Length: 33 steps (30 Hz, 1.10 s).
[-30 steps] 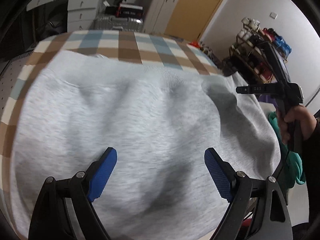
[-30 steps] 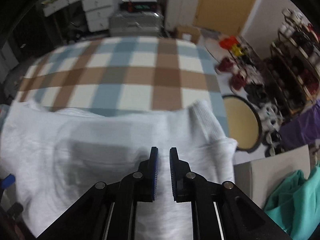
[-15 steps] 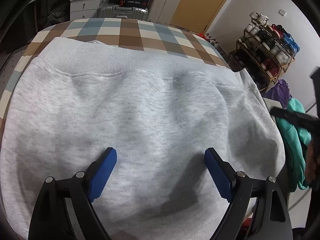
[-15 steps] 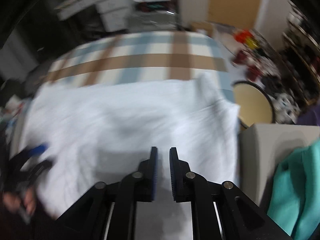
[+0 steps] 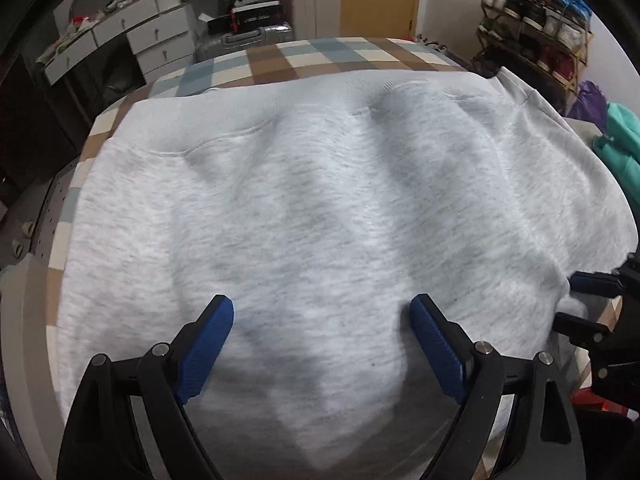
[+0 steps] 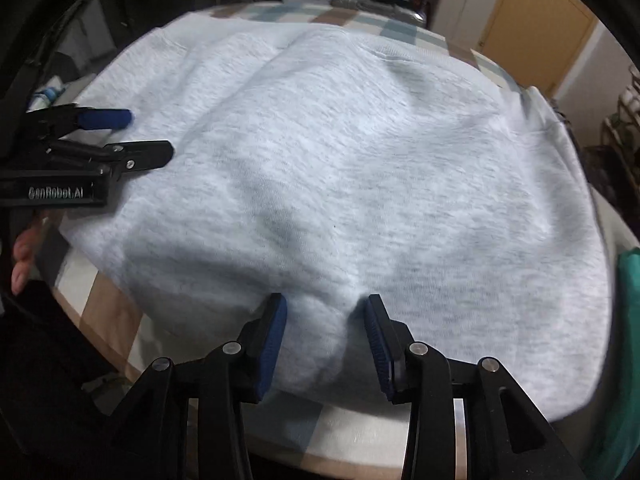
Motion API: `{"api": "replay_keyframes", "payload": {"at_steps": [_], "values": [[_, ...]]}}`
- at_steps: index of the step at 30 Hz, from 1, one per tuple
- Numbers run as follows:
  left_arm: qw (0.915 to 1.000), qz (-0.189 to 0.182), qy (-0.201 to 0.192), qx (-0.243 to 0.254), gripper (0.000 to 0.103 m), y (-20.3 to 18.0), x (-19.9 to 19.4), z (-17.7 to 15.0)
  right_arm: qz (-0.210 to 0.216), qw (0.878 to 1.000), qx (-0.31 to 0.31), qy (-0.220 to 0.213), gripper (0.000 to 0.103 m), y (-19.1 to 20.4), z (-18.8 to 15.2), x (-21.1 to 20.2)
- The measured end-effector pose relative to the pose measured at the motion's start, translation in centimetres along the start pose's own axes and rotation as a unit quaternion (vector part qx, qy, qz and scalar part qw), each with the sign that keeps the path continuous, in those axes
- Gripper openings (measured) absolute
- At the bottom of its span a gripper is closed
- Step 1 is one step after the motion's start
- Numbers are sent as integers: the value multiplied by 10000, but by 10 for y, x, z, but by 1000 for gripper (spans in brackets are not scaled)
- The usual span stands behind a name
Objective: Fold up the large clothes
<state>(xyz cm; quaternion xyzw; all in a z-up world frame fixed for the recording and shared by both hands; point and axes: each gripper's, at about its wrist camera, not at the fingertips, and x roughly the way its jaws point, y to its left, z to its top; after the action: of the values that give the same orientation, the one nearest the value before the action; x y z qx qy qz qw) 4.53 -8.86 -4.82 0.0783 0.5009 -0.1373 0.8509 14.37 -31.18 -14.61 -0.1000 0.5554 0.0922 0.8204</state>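
Observation:
A large light grey sweatshirt lies spread over the checked table, rumpled, its ribbed hem at the far side. My left gripper is open wide, its blue pads low over the near part of the cloth with nothing between them. My right gripper is open, with a bulge of the sweatshirt edge between its pads. The left gripper also shows in the right wrist view at the left, and the right gripper in the left wrist view at the right edge.
The checked tablecloth shows beyond the sweatshirt and at the near edge. A teal garment lies off the right side. White drawers, a suitcase and a shoe rack stand behind.
My right gripper has opened and swung down to the near edge of the sweatshirt. My left gripper stayed open. The cloth is more rumpled than half a second ago.

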Motion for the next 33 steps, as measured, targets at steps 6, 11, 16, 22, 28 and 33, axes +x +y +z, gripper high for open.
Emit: {"api": "replay_keyframes", "payload": {"at_steps": [6, 11, 16, 22, 28, 33], "values": [[9970, -338, -66, -686, 88, 52, -21, 0, 947, 9925, 153, -758, 34, 41, 30, -39], [9885, -291, 268, -1460, 87, 112, -14, -13, 477, 9974, -176, -509, 36, 76, 36, 7], [9887, -77, 610, -1368, 87, 122, 6, -18, 358, 9963, -82, -781, 36, 77, 26, 6], [9873, -36, 367, -1548, 86, 122, -12, -13, 554, 9919, 246, -1115, 32, 37, 13, -31], [9819, -1074, -365, -1514, 86, 106, -55, -17, -262, 9907, 959, -927, 34, -55, -19, -40], [9933, -683, 658, -661, 86, 70, -3, -13, -88, 9878, 1525, -318, 27, -101, -47, 0]]}}
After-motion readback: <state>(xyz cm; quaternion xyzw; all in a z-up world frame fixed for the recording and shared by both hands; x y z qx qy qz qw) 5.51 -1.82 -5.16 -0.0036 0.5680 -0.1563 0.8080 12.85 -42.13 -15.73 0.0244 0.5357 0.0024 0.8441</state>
